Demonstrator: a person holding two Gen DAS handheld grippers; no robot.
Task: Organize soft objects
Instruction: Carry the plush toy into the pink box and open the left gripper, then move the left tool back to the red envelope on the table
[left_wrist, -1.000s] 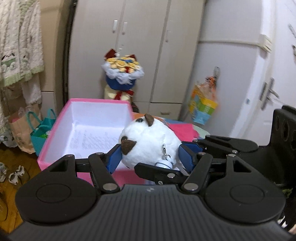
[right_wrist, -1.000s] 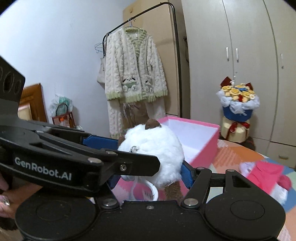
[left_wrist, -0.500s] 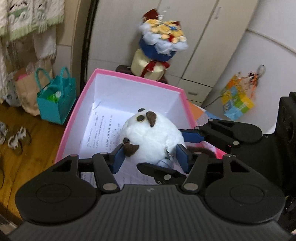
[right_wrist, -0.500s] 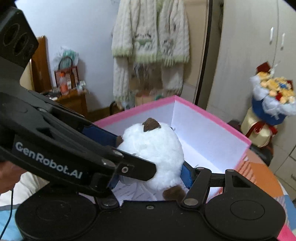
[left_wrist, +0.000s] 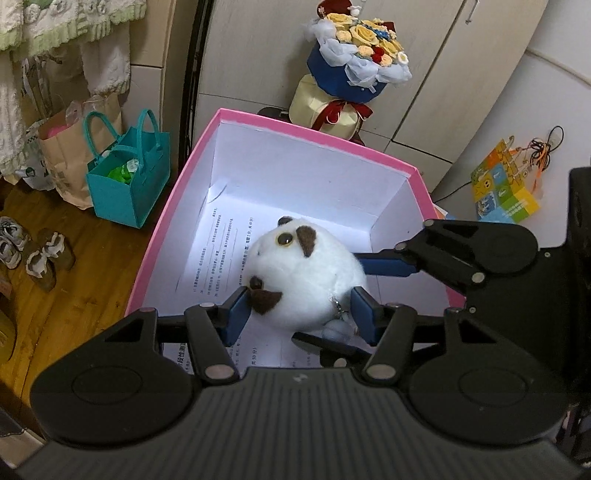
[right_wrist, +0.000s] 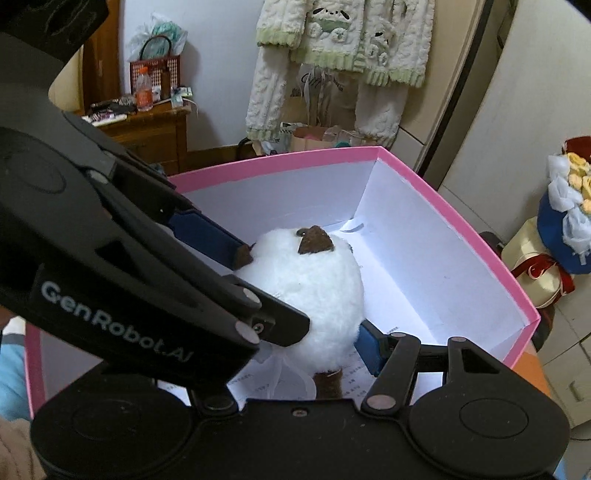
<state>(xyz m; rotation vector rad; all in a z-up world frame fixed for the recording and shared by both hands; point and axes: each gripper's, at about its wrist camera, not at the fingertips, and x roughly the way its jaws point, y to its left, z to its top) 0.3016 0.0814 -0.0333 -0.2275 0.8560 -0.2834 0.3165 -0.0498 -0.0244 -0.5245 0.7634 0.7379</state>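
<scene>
- The left gripper (left_wrist: 300, 309) held the white plush toy (left_wrist: 303, 273), its blue pads pressed into the fur on both sides.
- The right gripper (right_wrist: 325, 314) clamped the same toy from the other direction, one blue pad (right_wrist: 369, 345) against its flank.
- Between both sets of jaws, the toy hung inside the pink box (left_wrist: 173, 206), above the printed sheet (left_wrist: 221, 254) lining its floor.
</scene>
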